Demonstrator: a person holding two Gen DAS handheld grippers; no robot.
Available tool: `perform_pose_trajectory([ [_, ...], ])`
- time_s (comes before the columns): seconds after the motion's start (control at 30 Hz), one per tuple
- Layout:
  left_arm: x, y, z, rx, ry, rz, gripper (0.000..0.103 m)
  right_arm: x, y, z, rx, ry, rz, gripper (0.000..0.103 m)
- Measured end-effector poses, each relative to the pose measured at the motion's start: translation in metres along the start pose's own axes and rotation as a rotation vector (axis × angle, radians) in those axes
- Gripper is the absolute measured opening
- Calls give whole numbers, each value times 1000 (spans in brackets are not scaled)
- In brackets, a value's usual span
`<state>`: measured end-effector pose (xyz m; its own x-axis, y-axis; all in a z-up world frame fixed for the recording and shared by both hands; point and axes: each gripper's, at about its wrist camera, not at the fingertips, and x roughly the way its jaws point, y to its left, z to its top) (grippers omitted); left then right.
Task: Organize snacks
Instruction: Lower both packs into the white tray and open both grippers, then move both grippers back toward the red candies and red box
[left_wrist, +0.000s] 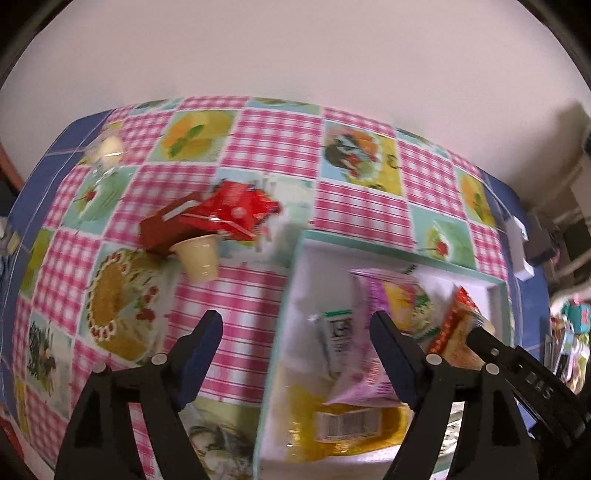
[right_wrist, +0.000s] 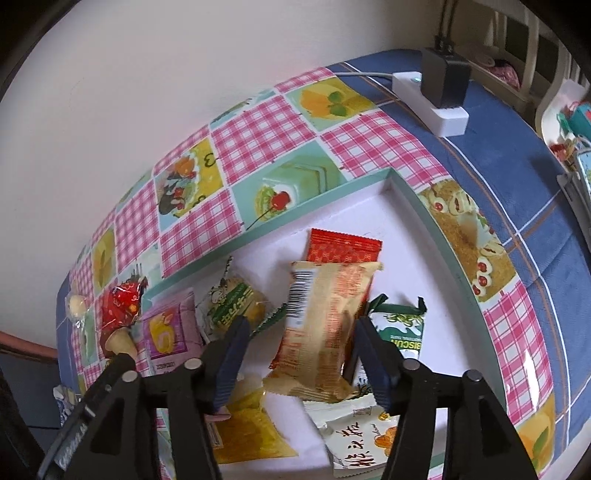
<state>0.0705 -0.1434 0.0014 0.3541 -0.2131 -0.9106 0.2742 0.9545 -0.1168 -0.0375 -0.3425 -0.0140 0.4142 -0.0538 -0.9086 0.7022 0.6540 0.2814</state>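
Observation:
A white tray with a teal rim (right_wrist: 436, 229) sits on the patterned tablecloth and holds several snack packets. My right gripper (right_wrist: 303, 326) stands open over it. Between its jaws a beige and orange packet (right_wrist: 332, 314) hangs upright and blurred, apart from the left pad. Around it lie a red packet (right_wrist: 343, 247), a green biscuit packet (right_wrist: 400, 332), a purple packet (right_wrist: 170, 328) and a yellow one (right_wrist: 247, 432). My left gripper (left_wrist: 295, 325) is open and empty, straddling the tray's left wall (left_wrist: 295, 277). A red-wrapped cone (left_wrist: 207, 236) lies on the cloth outside the tray.
A small clear-wrapped candy (left_wrist: 105, 151) lies near the table's far left corner. A white power strip with a black adapter (right_wrist: 439, 99) sits at the far right on the blue cloth. A pale wall runs along the table's back edge.

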Motion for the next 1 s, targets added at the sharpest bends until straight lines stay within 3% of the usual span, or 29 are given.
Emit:
perform_pose_trajectory([
  [0.13, 2, 18, 3, -39, -4, 43, 85, 0, 9, -3, -28, -5, -4, 77],
  [0.2, 2, 29, 4, -61, -13, 68, 92, 0, 14, -5, -44, -8, -1, 83],
  [0.43, -3, 68, 8, -137, -40, 116, 96, -6, 30, -11, -95, -34, 12, 102],
  [0.5, -5, 78, 9, -145, -49, 128, 103, -8, 35, -13, -112, -48, 13, 103],
  [0.73, -15, 107, 8, -154, -103, 184, 103, -13, 48, -20, -146, -61, 42, 103],
  [1.0, -28, 139, 8, -187, -94, 175, 103, -12, 66, -28, -199, -63, 53, 103],
])
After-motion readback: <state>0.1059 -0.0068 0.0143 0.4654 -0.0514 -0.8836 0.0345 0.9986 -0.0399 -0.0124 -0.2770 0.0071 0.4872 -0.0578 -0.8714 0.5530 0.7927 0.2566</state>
